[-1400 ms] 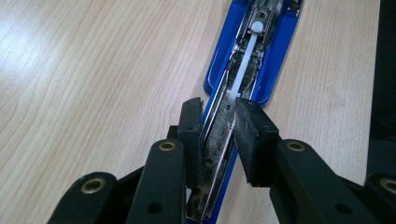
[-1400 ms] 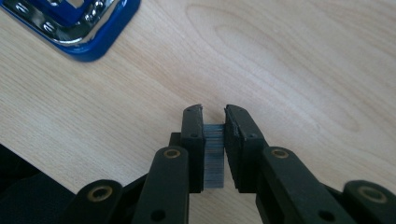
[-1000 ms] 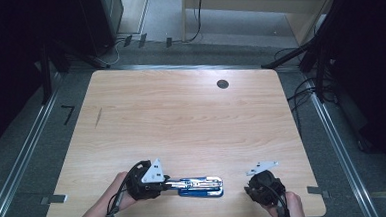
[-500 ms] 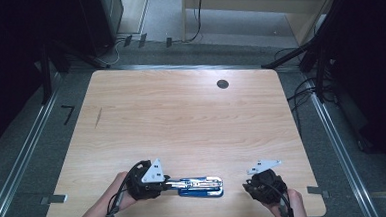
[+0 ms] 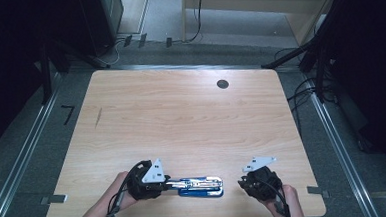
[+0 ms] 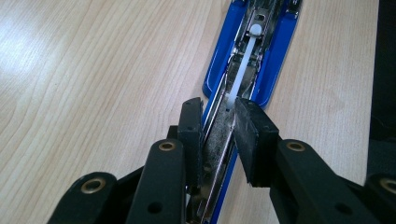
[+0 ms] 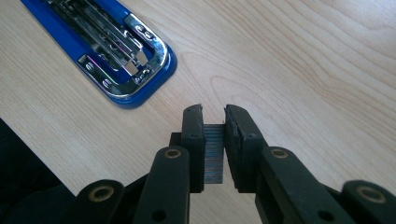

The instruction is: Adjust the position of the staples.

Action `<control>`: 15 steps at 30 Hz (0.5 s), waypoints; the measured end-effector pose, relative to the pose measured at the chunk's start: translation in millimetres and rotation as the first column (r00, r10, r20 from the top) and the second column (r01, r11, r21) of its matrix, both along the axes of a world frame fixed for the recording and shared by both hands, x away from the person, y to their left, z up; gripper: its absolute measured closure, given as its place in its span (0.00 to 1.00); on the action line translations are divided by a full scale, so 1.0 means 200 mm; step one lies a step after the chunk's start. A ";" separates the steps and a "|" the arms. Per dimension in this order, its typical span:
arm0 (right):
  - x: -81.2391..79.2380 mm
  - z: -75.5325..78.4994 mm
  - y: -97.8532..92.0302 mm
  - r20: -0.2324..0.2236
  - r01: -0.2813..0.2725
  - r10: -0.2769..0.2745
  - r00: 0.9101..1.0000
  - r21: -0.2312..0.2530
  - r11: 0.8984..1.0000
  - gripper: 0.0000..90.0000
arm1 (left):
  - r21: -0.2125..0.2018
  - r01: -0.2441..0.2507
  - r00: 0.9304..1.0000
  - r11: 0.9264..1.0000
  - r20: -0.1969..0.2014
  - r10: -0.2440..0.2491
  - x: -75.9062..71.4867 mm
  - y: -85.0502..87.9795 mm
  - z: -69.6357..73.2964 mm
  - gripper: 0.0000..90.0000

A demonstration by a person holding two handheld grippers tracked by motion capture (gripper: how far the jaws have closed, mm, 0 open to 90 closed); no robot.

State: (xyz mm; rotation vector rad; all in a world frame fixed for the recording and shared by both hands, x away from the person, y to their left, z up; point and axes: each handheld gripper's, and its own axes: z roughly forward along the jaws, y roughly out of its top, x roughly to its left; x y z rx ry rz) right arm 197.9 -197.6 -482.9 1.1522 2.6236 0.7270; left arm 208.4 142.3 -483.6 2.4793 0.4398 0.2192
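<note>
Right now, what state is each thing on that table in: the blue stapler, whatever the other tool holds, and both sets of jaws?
Stapler: swung open flat on the table, staple channel exposed.
Strip of staples: pinched upright between the right jaws, off to the side of the stapler.
Left gripper: jaws shut on the stapler's metal magazine.
Right gripper: jaws shut on the strip of staples.

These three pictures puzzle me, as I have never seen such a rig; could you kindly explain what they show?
A person sits at a wooden table with a hand-held two-jaw gripper in each hand. The high view looks down from above; the other two pictures come from cameras riding on each gripper. A blue stapler, swung open, lies flat near the front edge. The left gripper is clamped on the stapler's open metal staple channel. The right gripper pinches a strip of staples just above the table, beside the stapler's chrome end.
</note>
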 end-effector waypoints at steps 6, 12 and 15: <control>0.00 0.01 0.02 0.005 -0.016 0.016 1.000 0.007 1.000 0.89 | 0.003 0.003 1.000 1.000 0.003 -0.003 0.00 -0.01 0.00 0.81; -0.01 0.02 0.05 0.018 -0.033 0.033 0.999 0.011 0.999 0.89 | 0.001 0.005 1.000 1.000 0.006 -0.005 0.00 -0.01 0.00 0.81; 0.00 0.02 0.06 0.024 -0.045 0.045 0.999 0.010 0.999 0.89 | 0.000 0.005 1.000 1.000 0.005 -0.005 0.00 -0.01 0.00 0.81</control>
